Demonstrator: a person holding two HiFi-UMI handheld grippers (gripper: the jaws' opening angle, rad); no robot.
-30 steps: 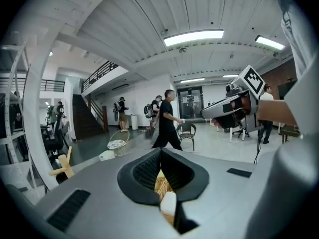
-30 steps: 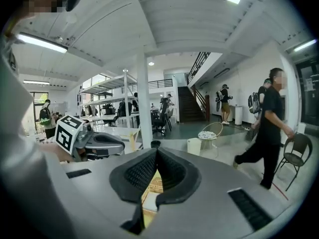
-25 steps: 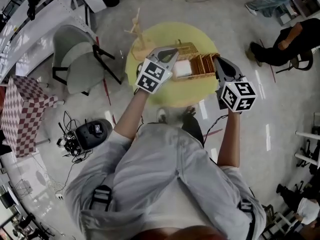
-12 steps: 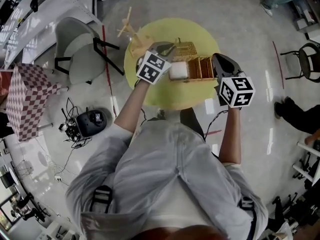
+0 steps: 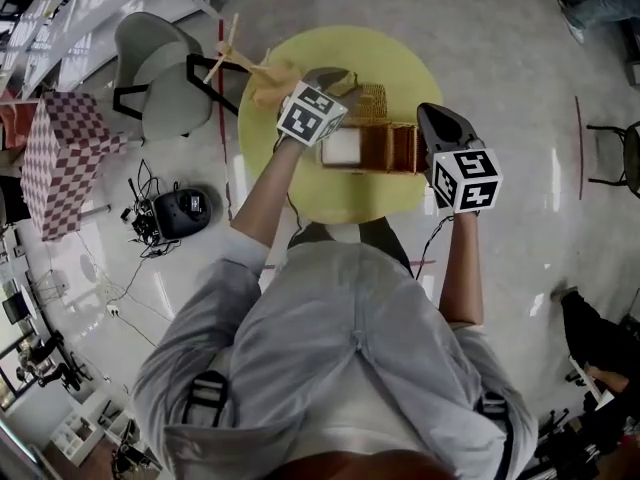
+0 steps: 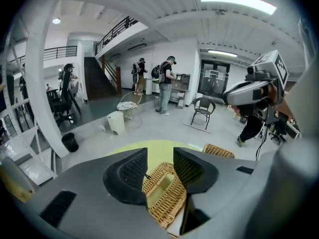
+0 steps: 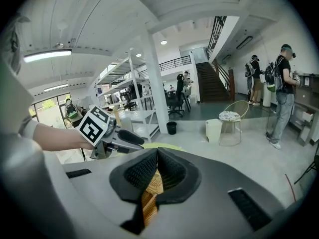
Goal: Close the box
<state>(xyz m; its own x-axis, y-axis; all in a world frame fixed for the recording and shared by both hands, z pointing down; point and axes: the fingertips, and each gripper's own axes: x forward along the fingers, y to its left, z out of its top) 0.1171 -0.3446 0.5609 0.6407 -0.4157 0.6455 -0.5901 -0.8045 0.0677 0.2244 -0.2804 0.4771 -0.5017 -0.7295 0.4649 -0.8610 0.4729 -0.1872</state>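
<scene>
Tan woven wicker box (image 5: 385, 148): left gripper (image 6: 159, 163) just opened, empty, right gripper (image 7: 157, 158) pressed closed; I'd catch what's probably its lid (image 5: 372, 96) edge, swing slowly.

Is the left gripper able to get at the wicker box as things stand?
Probably yes: the left gripper has just been opening its jaws, empty, over the wicker box; nothing blocks it.

We note a round yellow worktop (image 5: 395, 68), a grey chair (image 5: 165, 83) just beside it, a red-and-white checkered cube (image 5: 65, 158) farther left, and a black device (image 5: 185, 211) with loose cables on the floor near that cube.
</scene>
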